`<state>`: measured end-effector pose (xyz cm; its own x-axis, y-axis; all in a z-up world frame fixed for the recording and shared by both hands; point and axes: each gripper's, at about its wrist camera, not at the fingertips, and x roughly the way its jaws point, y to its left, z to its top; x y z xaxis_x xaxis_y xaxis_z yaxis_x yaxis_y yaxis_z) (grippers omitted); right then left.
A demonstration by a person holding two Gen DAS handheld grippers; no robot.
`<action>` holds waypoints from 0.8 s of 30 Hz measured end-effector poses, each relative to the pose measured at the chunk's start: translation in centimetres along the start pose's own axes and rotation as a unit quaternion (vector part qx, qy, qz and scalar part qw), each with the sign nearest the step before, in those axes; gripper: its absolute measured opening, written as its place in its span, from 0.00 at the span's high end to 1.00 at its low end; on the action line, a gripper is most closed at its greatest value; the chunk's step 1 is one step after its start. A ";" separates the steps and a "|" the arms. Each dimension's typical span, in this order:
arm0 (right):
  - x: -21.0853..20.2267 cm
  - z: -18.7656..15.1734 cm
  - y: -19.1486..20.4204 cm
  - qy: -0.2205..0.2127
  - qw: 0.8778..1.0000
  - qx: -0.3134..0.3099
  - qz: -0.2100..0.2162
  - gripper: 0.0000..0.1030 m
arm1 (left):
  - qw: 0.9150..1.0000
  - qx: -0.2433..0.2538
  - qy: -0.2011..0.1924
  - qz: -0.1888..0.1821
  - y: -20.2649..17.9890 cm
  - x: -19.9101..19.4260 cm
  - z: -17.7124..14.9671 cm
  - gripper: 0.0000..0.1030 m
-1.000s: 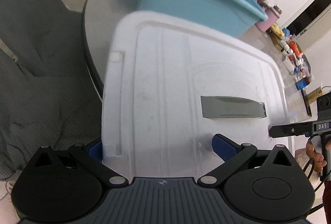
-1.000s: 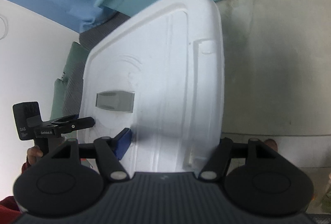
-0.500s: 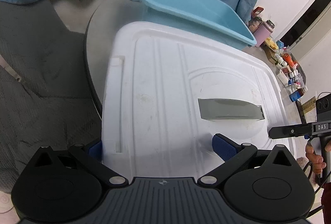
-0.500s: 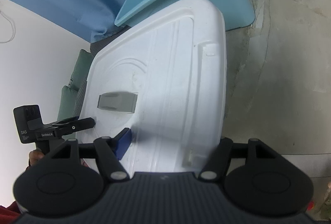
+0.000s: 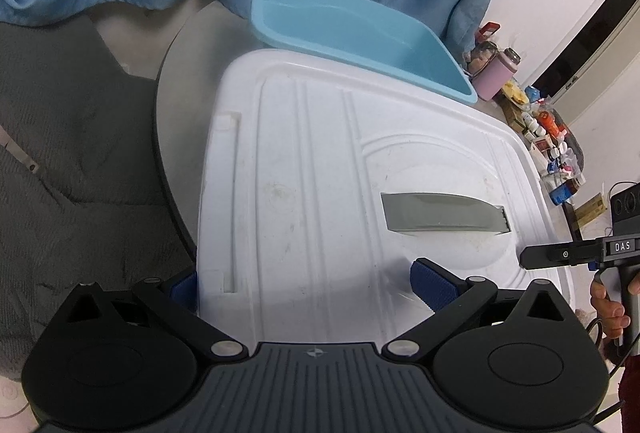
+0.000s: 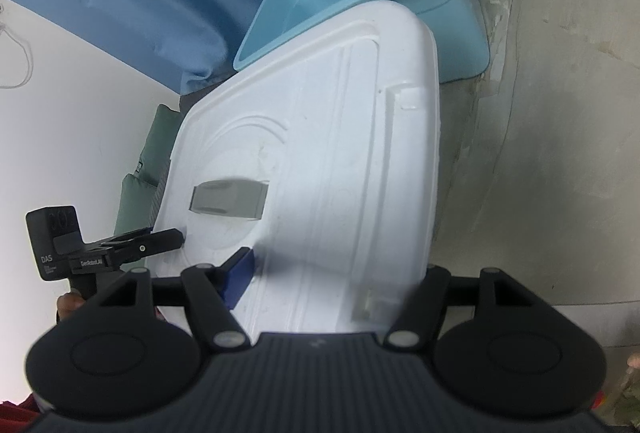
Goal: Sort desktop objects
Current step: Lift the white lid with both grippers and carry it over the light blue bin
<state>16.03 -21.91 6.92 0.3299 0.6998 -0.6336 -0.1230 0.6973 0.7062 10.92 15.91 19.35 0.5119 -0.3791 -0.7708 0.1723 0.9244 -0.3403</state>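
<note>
Both grippers clamp the white lid: the left gripper [image 5: 304, 281] grips one edge, the right gripper [image 6: 340, 285] the opposite edge. Over the last second the white lid [image 5: 320, 193] has dropped away from the cameras, exposing the blue tub [image 5: 360, 29] behind it; judged, it is being lowered or carried level. Its long axis runs between the grippers, grey handle [image 5: 444, 215] uppermost. It hangs over the round table [image 5: 180, 81].
</note>
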 end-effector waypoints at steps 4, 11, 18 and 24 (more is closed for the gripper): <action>-0.4 0.4 0.0 -0.002 1.000 0.000 -0.001 0.34 | 1.000 -0.002 -0.001 0.000 -0.2 0.2 0.6 0.00; -0.6 1.6 0.2 -0.008 1.000 -0.002 0.001 0.34 | 1.000 -0.001 -0.007 0.001 -0.5 0.2 2.1 0.00; -0.9 3.6 0.4 -0.018 1.000 -0.007 0.000 0.34 | 1.000 0.001 -0.014 -0.001 -0.7 0.9 4.5 0.00; -1.0 6.1 -0.4 -0.023 1.000 -0.009 0.000 0.34 | 1.000 0.001 -0.018 0.000 -1.1 2.4 7.3 0.00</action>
<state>21.48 -23.79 9.19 0.3726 0.6920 -0.6183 -0.1391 0.7004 0.7000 18.08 14.32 21.75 0.5414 -0.3767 -0.7517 0.1740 0.9249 -0.3382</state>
